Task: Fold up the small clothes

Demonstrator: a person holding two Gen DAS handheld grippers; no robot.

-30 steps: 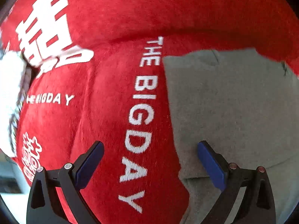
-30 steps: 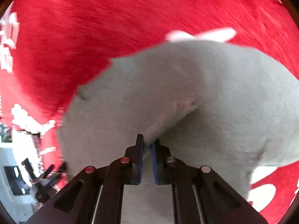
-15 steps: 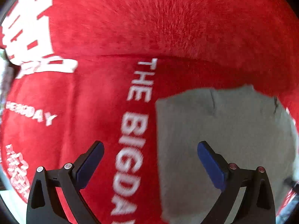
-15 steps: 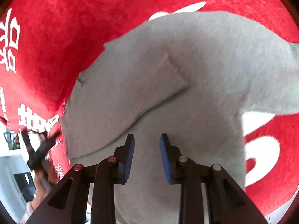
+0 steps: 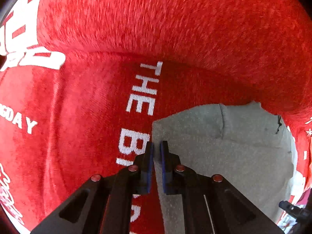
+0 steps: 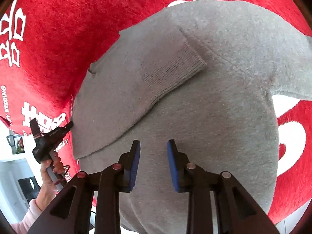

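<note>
We see left gripper [image 5: 157, 148] pinched on left edge of grey sweater [image 6: 195, 97]; right gripper [image 6: 153, 146] parted above it; sleeve [image 6: 156, 68] folded across; red blanket [image 5: 175, 29] beneath.

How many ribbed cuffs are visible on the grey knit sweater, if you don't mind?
1: the grey knit sweater shows one ribbed cuff on the sleeve folded across its body; the other sleeve's cuff is out of frame.

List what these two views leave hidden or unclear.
- Left wrist: whether the left gripper pinches the sweater edge; its own fingers hide the contact.
- Right wrist: sweater's hem, behind the right gripper and frame bottom.
- Right wrist: far sleeve, cut off at the right edge.
</note>
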